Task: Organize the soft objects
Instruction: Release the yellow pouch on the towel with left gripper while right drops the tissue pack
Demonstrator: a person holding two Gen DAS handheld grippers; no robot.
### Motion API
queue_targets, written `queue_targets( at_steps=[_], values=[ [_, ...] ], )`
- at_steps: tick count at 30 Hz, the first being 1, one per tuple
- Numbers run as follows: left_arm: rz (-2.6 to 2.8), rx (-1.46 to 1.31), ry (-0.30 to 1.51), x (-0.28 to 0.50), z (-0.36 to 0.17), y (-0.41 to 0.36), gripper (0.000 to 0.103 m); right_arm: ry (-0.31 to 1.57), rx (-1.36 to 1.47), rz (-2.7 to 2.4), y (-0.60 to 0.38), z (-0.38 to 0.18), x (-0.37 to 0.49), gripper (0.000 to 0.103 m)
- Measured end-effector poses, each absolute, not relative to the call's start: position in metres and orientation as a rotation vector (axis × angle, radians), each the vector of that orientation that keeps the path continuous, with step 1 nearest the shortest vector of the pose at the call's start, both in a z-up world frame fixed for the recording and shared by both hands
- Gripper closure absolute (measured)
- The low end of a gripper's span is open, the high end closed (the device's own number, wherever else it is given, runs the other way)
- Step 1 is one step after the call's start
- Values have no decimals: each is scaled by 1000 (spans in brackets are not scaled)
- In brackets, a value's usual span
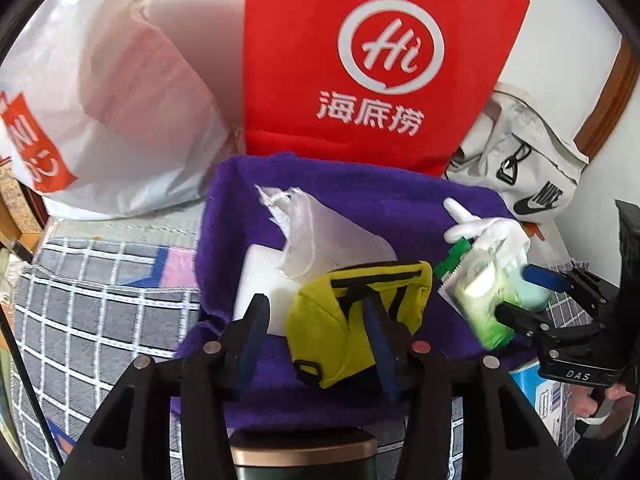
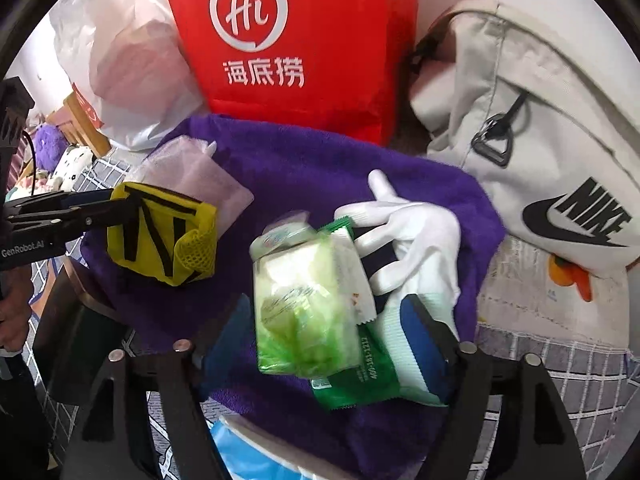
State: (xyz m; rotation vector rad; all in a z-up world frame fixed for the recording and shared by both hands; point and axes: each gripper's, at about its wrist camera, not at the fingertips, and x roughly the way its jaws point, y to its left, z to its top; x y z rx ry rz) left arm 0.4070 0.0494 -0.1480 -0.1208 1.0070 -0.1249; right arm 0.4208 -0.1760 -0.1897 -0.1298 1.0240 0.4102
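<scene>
On the fuzzy purple towel [image 2: 304, 168], a crinkly green packet [image 2: 304, 312] lies beside a smooth white glove [image 2: 416, 232].

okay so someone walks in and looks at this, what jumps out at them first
The big red bag with its white Hi logo stands at the back. In front of it a purple towel carries the clutter: a yellow mesh pouch at the left gripper, and a blurred green packet between the right gripper's fingers, by a white glove.

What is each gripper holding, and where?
Nothing is clamped. The yellow pouch seems hooked by its top edge on one left gripper finger; the green packet lies loose inside the open right gripper.
</scene>
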Motion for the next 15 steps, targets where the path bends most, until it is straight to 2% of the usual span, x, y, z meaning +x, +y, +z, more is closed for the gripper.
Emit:
queue_targets(
  at_steps=[15],
  values=[
    [-120,-164,944,351,-112,61,56,899,34,369,-205,-135,341,26]
  ],
)
